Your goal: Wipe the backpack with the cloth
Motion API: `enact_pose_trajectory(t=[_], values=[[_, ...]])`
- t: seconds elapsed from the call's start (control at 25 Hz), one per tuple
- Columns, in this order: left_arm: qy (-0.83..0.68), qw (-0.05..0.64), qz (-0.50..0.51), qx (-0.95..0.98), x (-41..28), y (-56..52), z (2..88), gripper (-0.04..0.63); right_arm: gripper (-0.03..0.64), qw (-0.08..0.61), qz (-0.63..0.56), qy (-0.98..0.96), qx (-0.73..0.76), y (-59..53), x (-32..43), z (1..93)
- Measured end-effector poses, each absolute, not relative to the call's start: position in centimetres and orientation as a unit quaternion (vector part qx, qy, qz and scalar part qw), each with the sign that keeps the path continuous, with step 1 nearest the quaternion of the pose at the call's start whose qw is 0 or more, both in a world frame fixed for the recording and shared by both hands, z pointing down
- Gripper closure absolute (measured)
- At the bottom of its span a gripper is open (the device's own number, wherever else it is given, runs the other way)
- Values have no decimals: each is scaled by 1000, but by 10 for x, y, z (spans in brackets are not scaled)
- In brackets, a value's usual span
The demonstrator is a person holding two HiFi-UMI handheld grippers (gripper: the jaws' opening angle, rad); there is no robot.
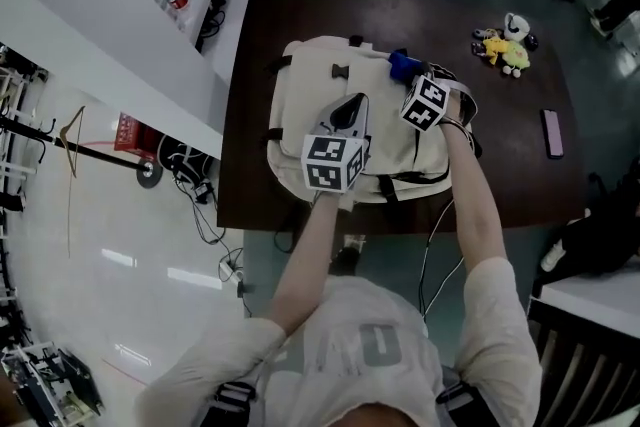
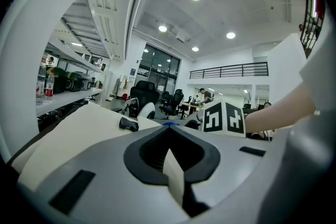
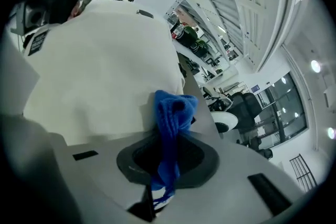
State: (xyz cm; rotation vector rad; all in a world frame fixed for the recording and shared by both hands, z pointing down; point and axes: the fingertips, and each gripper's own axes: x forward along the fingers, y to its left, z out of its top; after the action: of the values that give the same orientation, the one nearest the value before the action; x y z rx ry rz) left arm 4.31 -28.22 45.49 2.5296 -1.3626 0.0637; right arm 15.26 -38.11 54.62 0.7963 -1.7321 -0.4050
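- Wiping apparently in hand: blue cloth clamped in right gripper, bunched end pressed against upper right part of backpack, near its top edge.
- Backpack lying flat in the middle of dark table.
- Left gripper set on the bag's middle, jaws closed, seemingly pinching a fold of cream fabric to steady it; hard to be sure from that view.
- Probably left to do: most of the front panel and sides; no visible trace of wiped areas.
- Small toys and flat dark device at table's right, well apart from the bag.
- In the wiping path: black buckle, straps, and the left gripper itself.
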Motion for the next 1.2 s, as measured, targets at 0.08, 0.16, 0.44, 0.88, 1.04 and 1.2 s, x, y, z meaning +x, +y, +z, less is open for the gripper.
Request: enact_pose_trajectory(t=[0.08, 0.16, 0.44, 0.88, 1.04, 1.2], values=[[-465, 139, 11, 874, 41, -282, 453, 592, 574, 565, -175, -736, 329, -369, 154, 547], [-462, 140, -1, 876, 38, -283, 449, 592, 574, 563, -177, -740, 322, -353, 155, 545], [-463, 127, 19, 877, 43, -281, 453, 592, 574, 580, -192, -731, 303, -303, 151, 556], [-464, 130, 7, 876, 41, -282, 452, 592, 574, 591, -206, -726, 285, -234, 133, 574], [-457, 135, 7, 879, 40, -282, 453, 592, 574, 586, -198, -731, 288, -210, 127, 580], [-458, 139, 12, 878, 41, -283, 455, 592, 574, 603, -206, -722, 271, -187, 122, 589]])
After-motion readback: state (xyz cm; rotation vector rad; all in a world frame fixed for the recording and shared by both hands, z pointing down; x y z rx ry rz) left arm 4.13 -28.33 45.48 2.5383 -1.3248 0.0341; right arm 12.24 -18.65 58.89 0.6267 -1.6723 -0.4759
